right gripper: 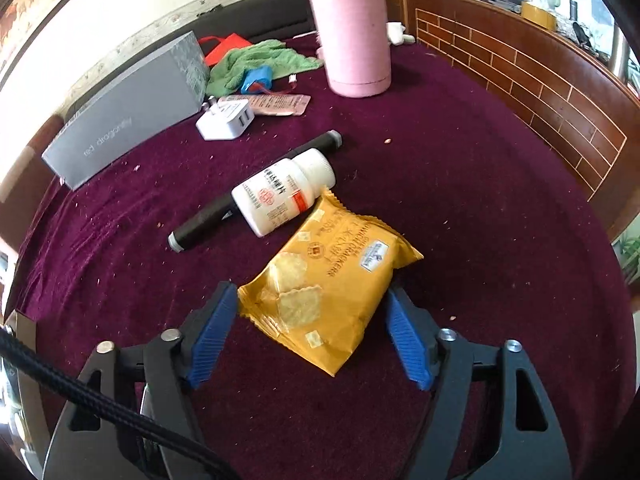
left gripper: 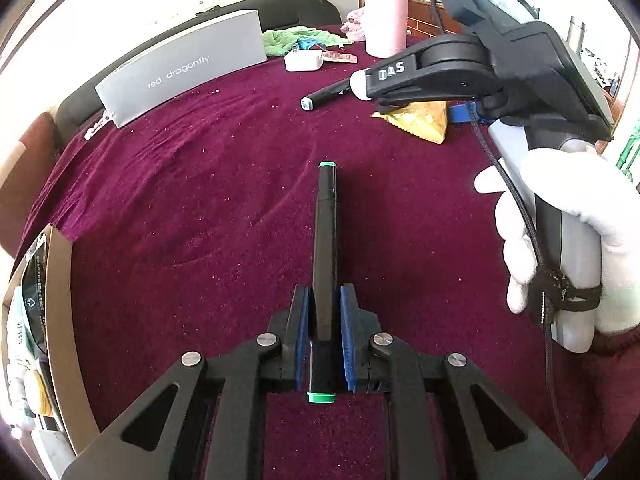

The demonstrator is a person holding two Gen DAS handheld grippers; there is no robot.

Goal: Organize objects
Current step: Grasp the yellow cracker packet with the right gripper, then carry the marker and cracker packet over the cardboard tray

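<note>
Two black markers are in view: one with green end caps [left gripper: 325, 264] is clamped lengthwise in the left gripper [left gripper: 325, 334], its jaws closed on the barrel, tip pointing far; the other, grey-capped [right gripper: 256, 192], lies on the maroon worktop [right gripper: 460, 208]. One white pill bottle [right gripper: 286, 196] rests against it. One yellow cracker packet [right gripper: 328, 292] lies between the right gripper's [right gripper: 312, 338] open jaws, the left pad at its corner, the right pad just beside its edge.

black green-capped marker [left gripper: 325, 264] clamped lengthwise; yellow cracker packet [right gripper: 328, 296] flat on cloth.
</note>
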